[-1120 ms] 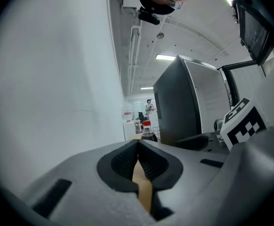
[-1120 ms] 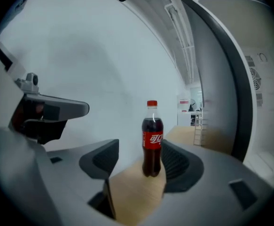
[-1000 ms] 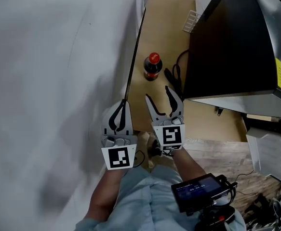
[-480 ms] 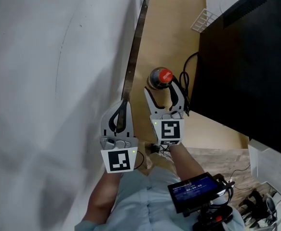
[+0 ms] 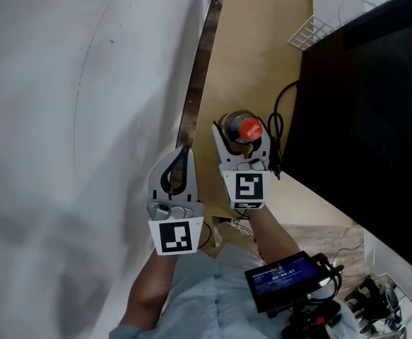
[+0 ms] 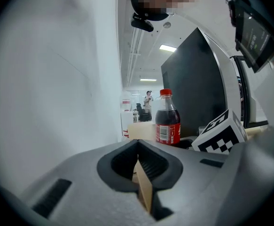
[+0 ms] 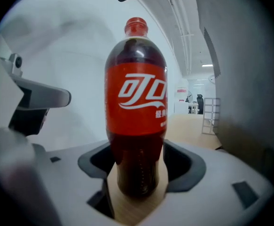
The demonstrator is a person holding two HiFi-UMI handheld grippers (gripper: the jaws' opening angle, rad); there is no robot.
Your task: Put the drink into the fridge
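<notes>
Tan wood forms the counter point(image 5: 248, 55), which is bounded by a white wall point(image 5: 85, 119) on the left and a black cabinet point(image 5: 361, 104) on the right. The cola bottle point(image 5: 242, 128) is stood upright on the counter. It is flanked by the fingers of the right gripper point(image 5: 239, 136), which are released, have just been closing, and are not pressed on it. A black cable point(image 5: 276, 127) is looped just beside the bottle. The fingers of the left gripper point(image 5: 183, 150) are clenched together on nothing, near the wall.

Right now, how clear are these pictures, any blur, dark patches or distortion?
Head view: cola bottle sharp, black fridge nearly featureless dark. Right gripper view: fisheye bulge, bottle crisp, foreground soft. Left gripper view: same fisheye, dark corners, ceiling light glaring.
</notes>
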